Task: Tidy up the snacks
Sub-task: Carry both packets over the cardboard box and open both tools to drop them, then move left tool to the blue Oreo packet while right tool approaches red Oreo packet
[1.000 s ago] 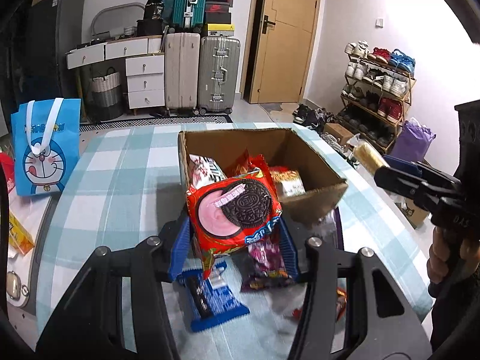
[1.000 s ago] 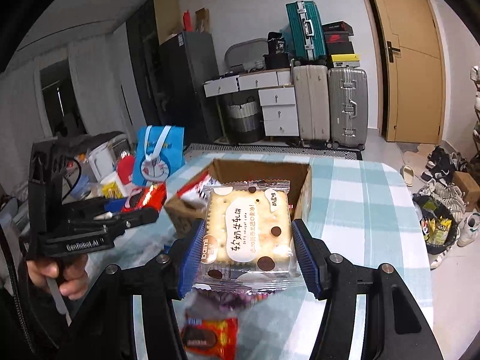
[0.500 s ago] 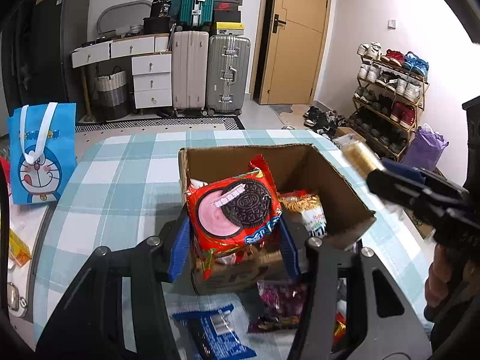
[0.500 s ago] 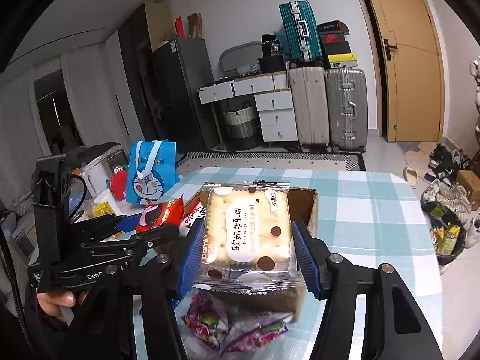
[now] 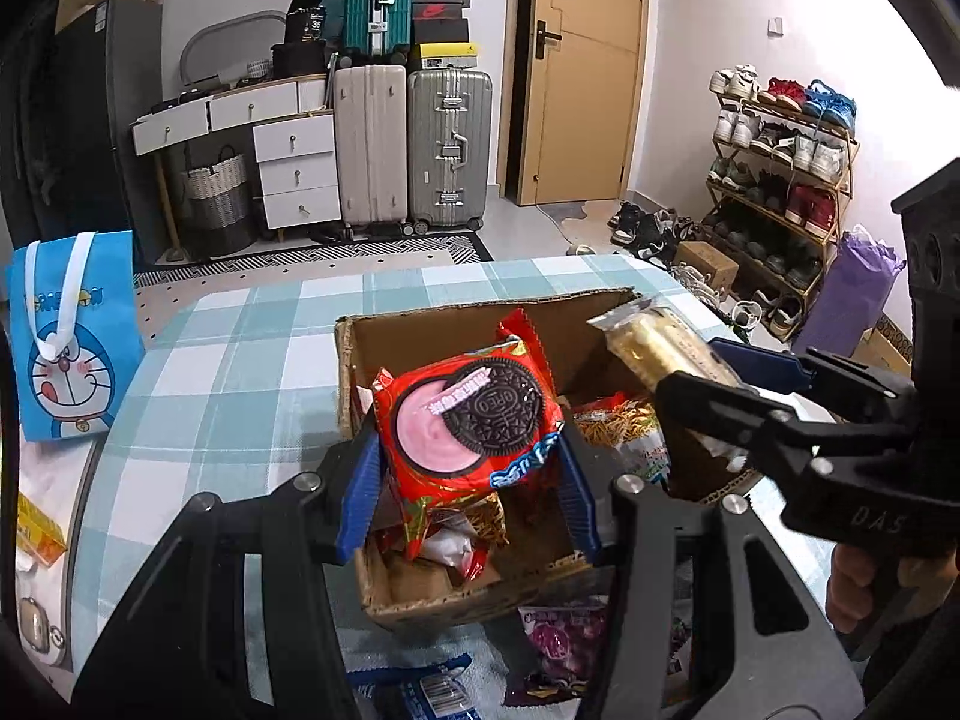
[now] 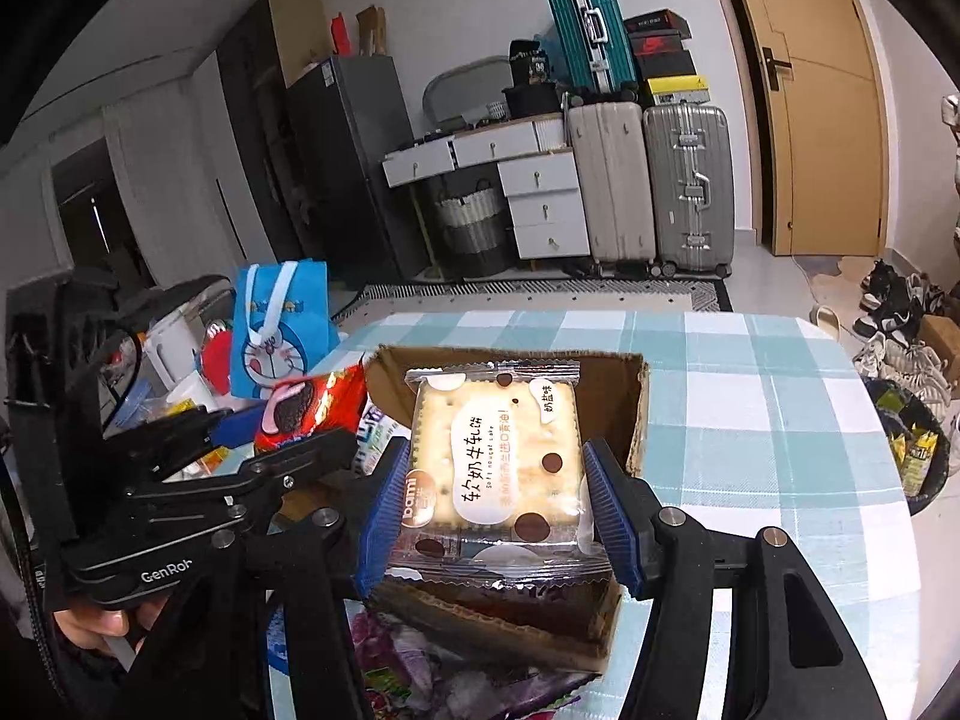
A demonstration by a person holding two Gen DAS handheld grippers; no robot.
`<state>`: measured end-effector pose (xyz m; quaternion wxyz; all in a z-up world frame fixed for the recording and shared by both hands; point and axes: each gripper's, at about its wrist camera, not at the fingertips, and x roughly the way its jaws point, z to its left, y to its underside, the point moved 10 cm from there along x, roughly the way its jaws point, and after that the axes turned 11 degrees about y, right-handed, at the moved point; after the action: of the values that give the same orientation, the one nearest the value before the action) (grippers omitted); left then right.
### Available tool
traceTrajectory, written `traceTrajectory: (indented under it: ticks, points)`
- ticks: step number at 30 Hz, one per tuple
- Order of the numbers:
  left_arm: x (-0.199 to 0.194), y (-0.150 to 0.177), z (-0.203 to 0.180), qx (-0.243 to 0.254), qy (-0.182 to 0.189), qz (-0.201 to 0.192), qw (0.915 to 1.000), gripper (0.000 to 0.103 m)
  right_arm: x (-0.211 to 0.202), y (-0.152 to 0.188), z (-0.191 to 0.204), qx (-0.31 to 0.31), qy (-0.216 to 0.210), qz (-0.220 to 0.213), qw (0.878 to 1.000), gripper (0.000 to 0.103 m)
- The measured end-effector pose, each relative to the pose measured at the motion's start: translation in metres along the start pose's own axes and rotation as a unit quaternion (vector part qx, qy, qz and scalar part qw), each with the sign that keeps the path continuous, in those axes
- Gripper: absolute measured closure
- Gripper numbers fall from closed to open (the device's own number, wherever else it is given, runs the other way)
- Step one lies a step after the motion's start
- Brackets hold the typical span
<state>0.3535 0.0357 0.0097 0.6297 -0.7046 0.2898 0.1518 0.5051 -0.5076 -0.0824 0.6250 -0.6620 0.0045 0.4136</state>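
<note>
My left gripper is shut on a red Oreo packet and holds it above the open cardboard box on the checked table. My right gripper is shut on a clear nougat cracker packet, also held over the box. The right gripper with its packet shows at the right of the left wrist view. The left gripper with the Oreo packet shows at the left of the right wrist view. Several snack packets lie inside the box.
A purple packet and a blue packet lie on the table in front of the box. A blue Doraemon bag stands at the table's left. Suitcases, drawers and a shoe rack stand on the floor beyond.
Both grippers have moved forward with their packets, from above the loose snacks in front of the box to over the box itself. Both stayed shut.
</note>
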Motion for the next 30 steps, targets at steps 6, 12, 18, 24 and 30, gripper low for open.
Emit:
traceTrajectory:
  ticks: [6,12,18,24,30]
  points:
    - [0.017,0.001,0.004,-0.004,0.001,0.011,0.9999,0.054,0.011,0.000,0.001,-0.001,-0.002,0.003,1.000,0.045]
    - [0.026,0.004,0.009,-0.020,0.009,0.018,0.9996,0.054,0.022,-0.001,0.001,0.005,-0.007,0.012,1.000,0.044]
    - [0.010,0.007,0.006,-0.026,0.041,0.011,0.9987,0.020,0.001,-0.005,-0.001,0.002,0.000,-0.022,1.000,0.019]
    - [-0.022,0.019,0.011,-0.017,0.009,0.002,0.9998,0.001,-0.026,-0.001,-0.021,0.022,0.011,-0.026,0.999,0.001]
    - [-0.053,0.051,0.022,-0.034,-0.008,0.006,0.9994,0.001,-0.055,0.023,-0.035,0.032,0.009,-0.014,0.999,0.000]
